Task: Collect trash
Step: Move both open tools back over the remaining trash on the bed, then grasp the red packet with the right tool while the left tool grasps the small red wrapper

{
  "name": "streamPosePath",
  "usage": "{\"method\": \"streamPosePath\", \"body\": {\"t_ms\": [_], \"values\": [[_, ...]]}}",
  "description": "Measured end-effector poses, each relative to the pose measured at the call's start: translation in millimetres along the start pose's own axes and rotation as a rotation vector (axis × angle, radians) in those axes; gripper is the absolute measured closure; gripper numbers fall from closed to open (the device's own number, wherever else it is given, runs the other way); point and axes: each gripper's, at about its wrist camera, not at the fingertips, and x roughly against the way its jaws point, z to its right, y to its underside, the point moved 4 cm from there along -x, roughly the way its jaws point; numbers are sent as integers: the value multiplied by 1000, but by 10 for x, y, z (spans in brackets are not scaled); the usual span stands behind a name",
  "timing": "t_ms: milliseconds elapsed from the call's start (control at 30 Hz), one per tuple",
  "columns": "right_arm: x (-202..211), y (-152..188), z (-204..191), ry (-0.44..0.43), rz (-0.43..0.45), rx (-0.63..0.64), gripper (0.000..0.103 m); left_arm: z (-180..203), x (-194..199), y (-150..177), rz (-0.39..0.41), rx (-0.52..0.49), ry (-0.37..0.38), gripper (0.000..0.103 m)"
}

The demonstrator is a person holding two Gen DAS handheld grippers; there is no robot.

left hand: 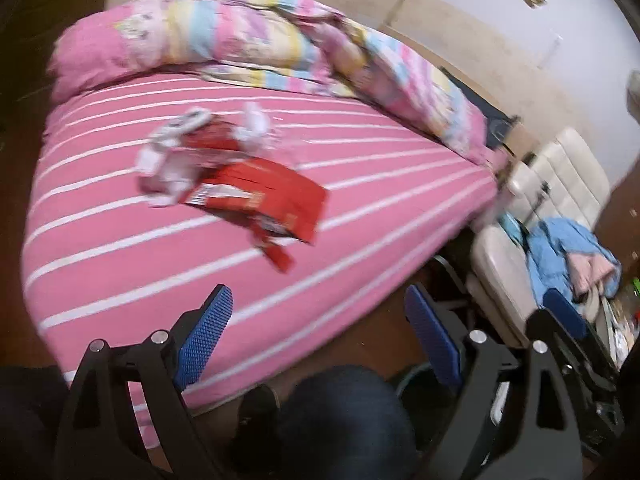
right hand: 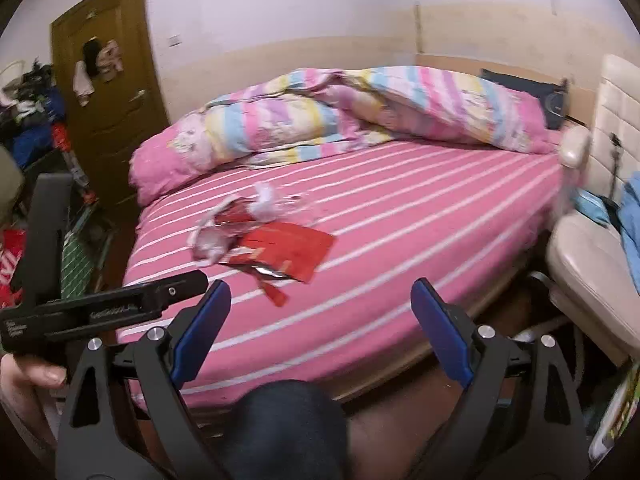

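A heap of trash lies near the middle of a bed point(right hand: 400, 216) with a pink, white-striped sheet: a flattened red wrapper point(right hand: 288, 254), crumpled white paper point(right hand: 212, 240) touching its far-left side, and a small red scrap point(right hand: 276, 294) just off its near edge. A rolled striped quilt point(right hand: 320, 116) runs along the far side. The left gripper point(left hand: 320, 328) and right gripper point(right hand: 320, 320) both hang above the bed's near edge, jaws spread wide with nothing between them, well apart from the trash. A cream chair point(right hand: 592, 264) stands beside the bed
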Motion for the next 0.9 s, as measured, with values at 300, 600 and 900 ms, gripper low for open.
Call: {"method": "streamPosePath", "body": {"t_ms": [300, 600, 900], "values": [[-409, -165, -443, -94, -47, 29, 13, -720, -6, -123, -35, 125, -42, 17], [-912, -161, -560, -102, -121, 49, 13, -970, -360, -268, -92, 161, -41, 17], [-1501, -154, -520, -138, -227, 7, 13, -1192, -633, -446, -116, 206, -39, 17]]}}
